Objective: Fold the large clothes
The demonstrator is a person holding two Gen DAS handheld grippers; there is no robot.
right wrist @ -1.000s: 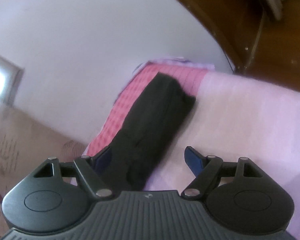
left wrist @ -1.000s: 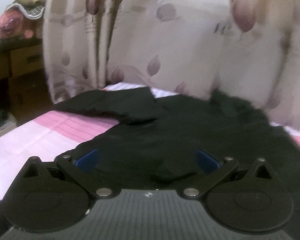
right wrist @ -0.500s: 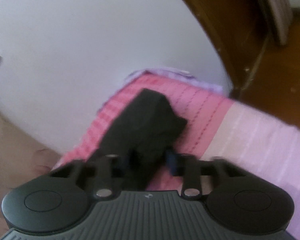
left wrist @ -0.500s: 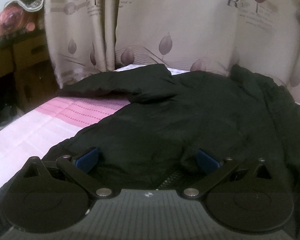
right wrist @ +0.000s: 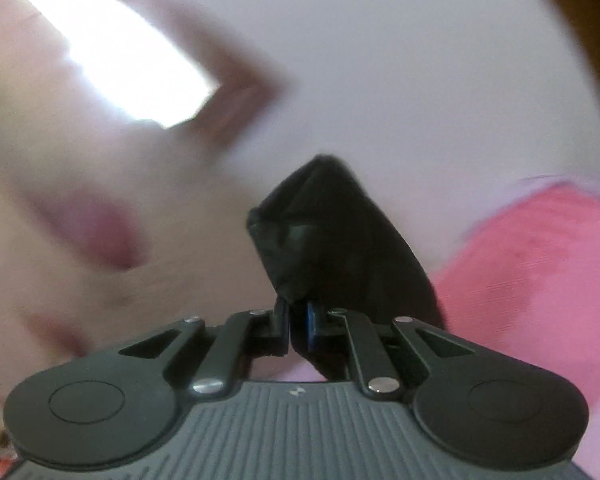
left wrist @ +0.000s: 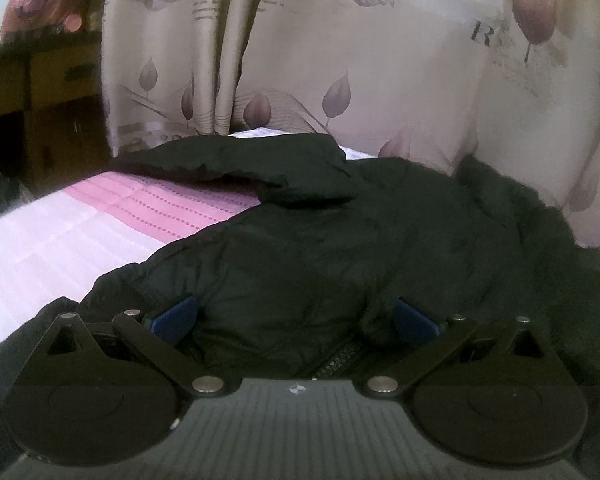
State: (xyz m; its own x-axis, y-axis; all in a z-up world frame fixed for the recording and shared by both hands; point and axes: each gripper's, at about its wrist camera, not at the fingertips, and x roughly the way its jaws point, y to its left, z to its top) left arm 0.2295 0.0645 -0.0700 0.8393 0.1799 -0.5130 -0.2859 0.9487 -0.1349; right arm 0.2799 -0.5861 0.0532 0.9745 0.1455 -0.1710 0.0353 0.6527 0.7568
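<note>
Right wrist: tongs (right wrist: 298,326) pinch black jacket (right wrist: 332,232) (sleeve end)

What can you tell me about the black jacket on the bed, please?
The black jacket looks like soft, slightly puffy, matte fabric, with a zipper showing near the camera. It lies spread over the pink bedspread, one sleeve stretched out toward the curtain. The left gripper sits open over its body. The right gripper is shut on a sleeve end, lifted off the bed.

Matt black quilted cloth jacket (left wrist: 340,240)
</note>
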